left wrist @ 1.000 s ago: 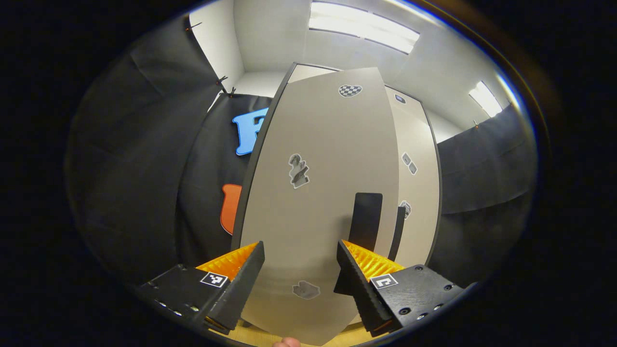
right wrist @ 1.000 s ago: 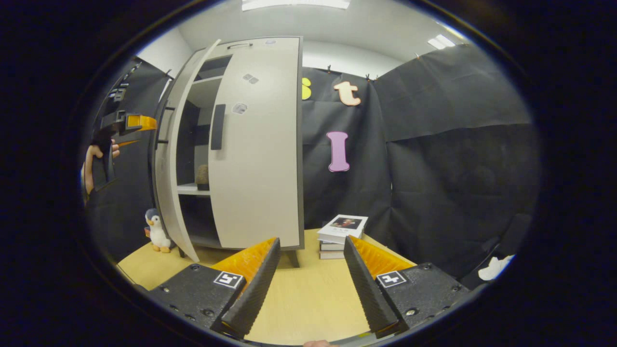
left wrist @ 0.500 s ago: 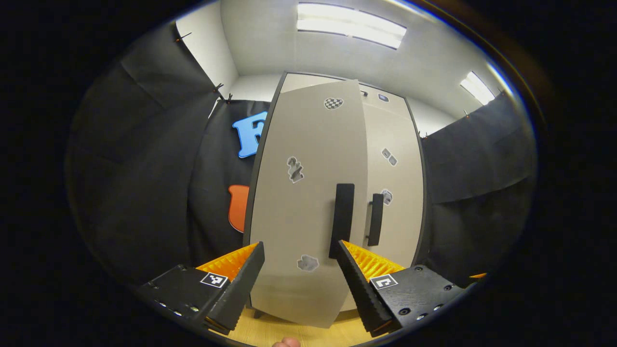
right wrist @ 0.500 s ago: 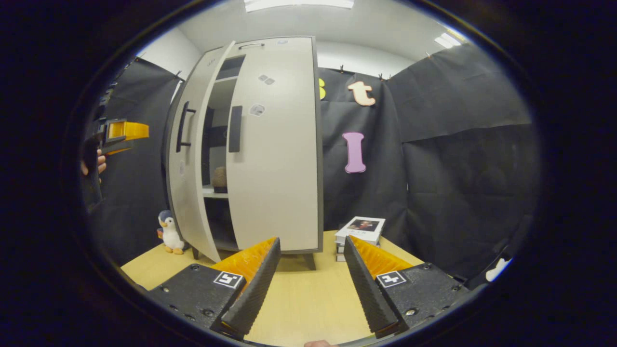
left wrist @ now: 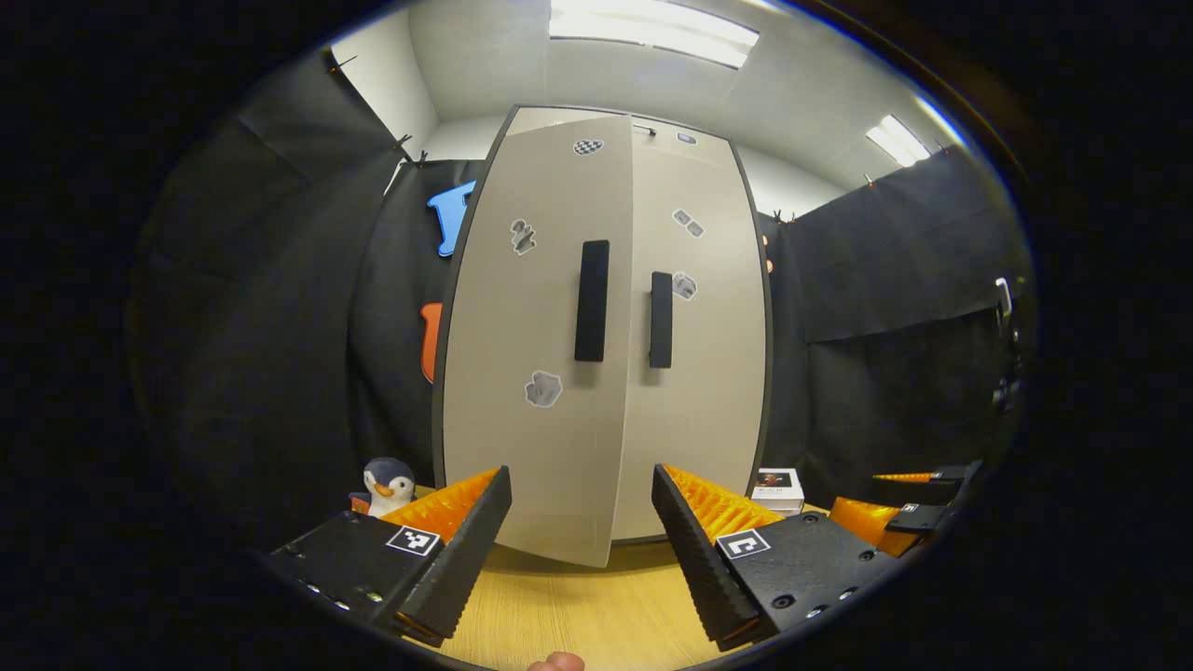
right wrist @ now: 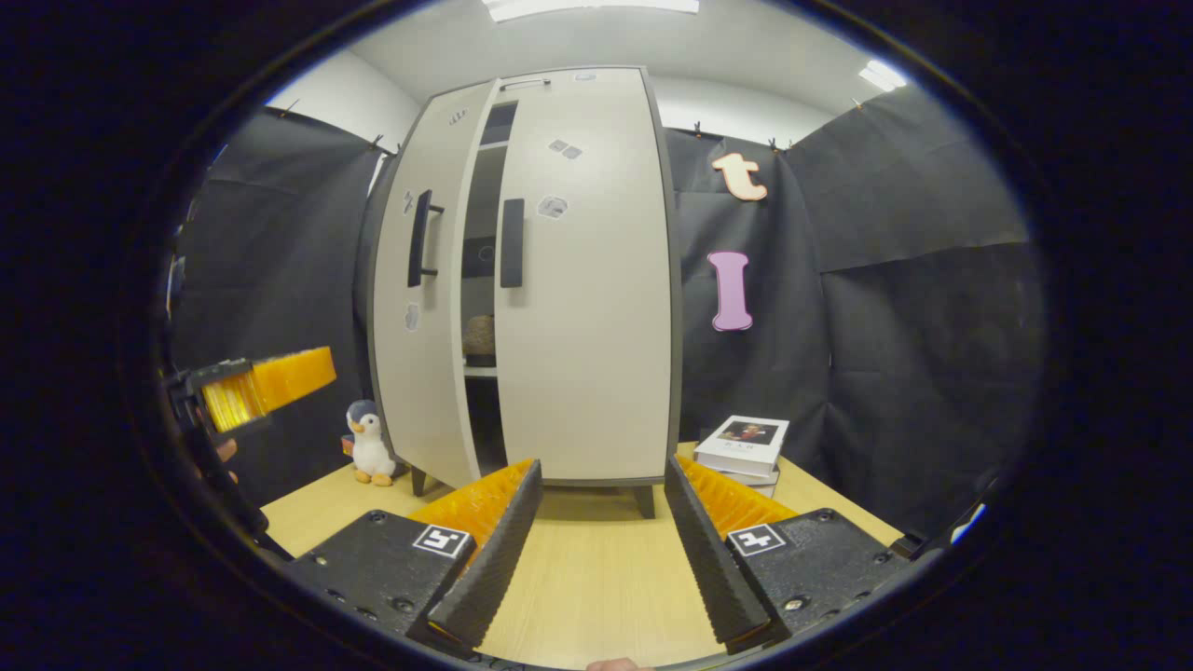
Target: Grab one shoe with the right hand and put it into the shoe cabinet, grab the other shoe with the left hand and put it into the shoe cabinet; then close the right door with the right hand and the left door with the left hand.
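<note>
The shoe cabinet (right wrist: 559, 280) stands mid-frame on the counter (right wrist: 596, 578), its left door (right wrist: 424, 298) ajar. Both the left hand-held gripper (left wrist: 578, 536) and the right hand-held gripper (right wrist: 596, 531) are released, empty. The door looks stiff and light-swinging — push its flat panel beside the handle (left wrist: 591, 300).

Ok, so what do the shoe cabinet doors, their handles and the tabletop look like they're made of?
The tall beige shoe cabinet doors look like matt laminated board: flat, even colour, dark edging, no grain. The black bar handles could be plastic or painted metal; their dull black finish leaves it open. The light tabletop looks like wood or wood-effect laminate, with fine grain lines.
</note>
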A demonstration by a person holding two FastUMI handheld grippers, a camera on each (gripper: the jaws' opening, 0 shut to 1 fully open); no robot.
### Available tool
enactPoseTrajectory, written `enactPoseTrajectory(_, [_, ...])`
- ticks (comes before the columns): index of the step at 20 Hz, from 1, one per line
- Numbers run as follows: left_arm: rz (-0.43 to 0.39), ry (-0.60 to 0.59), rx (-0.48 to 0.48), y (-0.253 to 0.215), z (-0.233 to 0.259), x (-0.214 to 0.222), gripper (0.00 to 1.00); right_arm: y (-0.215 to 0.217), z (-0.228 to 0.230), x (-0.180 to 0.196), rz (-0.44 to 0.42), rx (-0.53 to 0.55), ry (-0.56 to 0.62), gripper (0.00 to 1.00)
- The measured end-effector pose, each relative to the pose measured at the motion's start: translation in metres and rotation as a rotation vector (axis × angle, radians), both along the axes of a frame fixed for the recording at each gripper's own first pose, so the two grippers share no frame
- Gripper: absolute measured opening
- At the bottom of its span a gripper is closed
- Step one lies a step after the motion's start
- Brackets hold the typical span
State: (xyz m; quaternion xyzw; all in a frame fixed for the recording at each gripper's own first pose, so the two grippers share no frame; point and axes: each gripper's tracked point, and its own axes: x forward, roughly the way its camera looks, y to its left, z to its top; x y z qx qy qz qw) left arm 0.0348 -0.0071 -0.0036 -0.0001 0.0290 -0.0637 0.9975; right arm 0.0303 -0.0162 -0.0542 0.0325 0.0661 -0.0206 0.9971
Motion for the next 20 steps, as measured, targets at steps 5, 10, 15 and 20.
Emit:
enactPoseTrajectory(5, [-0.006,0.003,-0.01,-0.019,-0.016,-0.015,0.92,-0.001,-0.006,-0.007,-0.019,0.003,0.014,0.85])
enactPoseTrajectory(10, [-0.01,0.023,-0.008,-0.021,-0.023,-0.019,0.92,-0.002,-0.002,-0.006,-0.021,-0.016,0.009,0.86])
enactPoseTrajectory(15, [0.002,0.019,-0.012,-0.017,-0.021,-0.019,0.92,-0.004,0.003,-0.004,-0.022,0.001,0.004,0.86])
enactPoseTrajectory(20, [0.001,0.019,-0.025,-0.019,-0.02,-0.022,0.92,-0.004,0.005,-0.005,-0.019,0.001,0.002,0.85])
